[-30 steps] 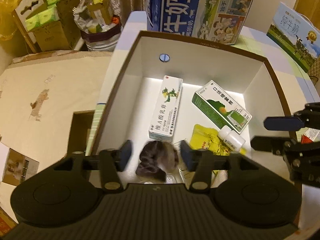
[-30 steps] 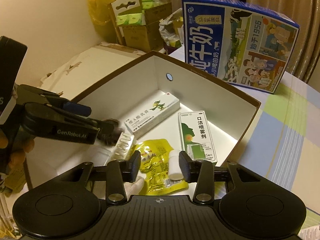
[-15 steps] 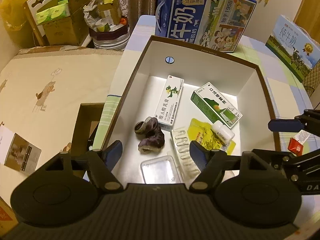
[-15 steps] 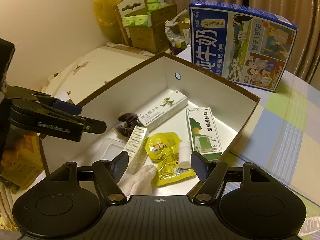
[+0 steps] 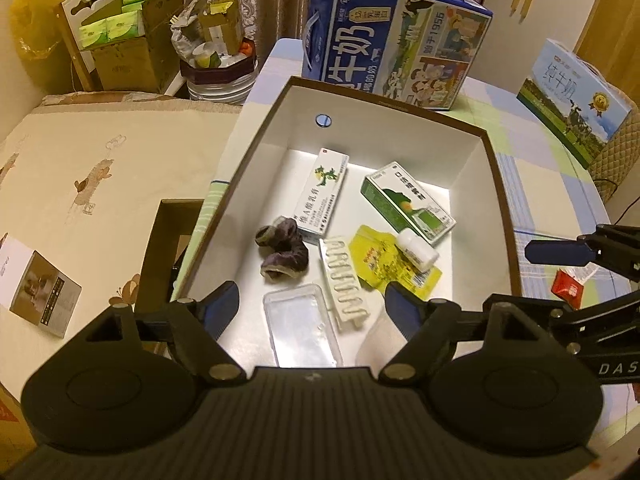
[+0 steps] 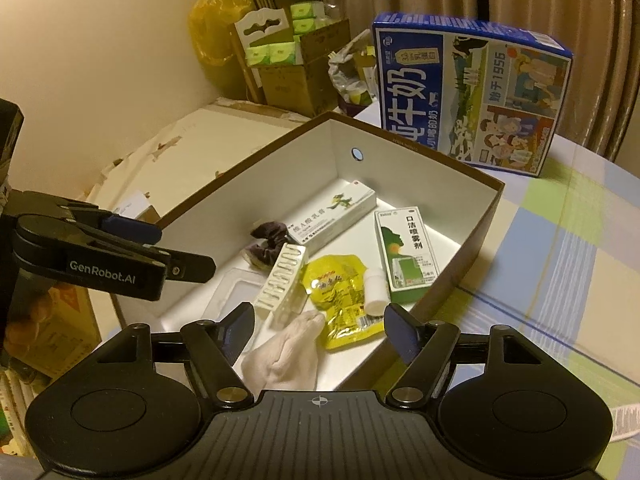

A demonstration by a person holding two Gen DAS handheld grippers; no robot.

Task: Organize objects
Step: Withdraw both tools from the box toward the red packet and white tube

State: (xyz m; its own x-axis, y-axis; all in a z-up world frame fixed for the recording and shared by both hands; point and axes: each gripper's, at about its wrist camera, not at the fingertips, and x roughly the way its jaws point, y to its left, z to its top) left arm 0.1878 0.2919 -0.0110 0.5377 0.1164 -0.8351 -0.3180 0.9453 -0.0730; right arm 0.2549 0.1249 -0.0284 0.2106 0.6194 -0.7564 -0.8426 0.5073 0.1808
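Note:
A white box with a brown rim [image 5: 256, 152] holds a purple scrunchie [image 5: 284, 254], a long white carton [image 5: 322, 196], a green and white carton [image 5: 408, 204], a yellow pouch [image 5: 380, 260], a small white bottle [image 5: 416, 249], a ribbed white pack [image 5: 345, 284] and a clear plastic tray [image 5: 300, 324]. A white sock [image 6: 284, 356] lies at the near edge. My left gripper [image 5: 312, 300] hangs above the box's near end, its jaws opening with nothing held. Over the near right corner, my right gripper [image 6: 320, 324] is open and empty.
A large blue milk case [image 5: 396, 40] stands behind the box, and a smaller one [image 5: 576, 96] sits at the far right. A red packet [image 5: 568, 286] lies on the checked tablecloth. Left of the table are a cream cover [image 5: 100, 168] and stacked cardboard boxes [image 5: 132, 52].
Both grippers have opened wider and drawn back and up from the box. The scrunchie that sat between my left fingers now lies free on the box floor.

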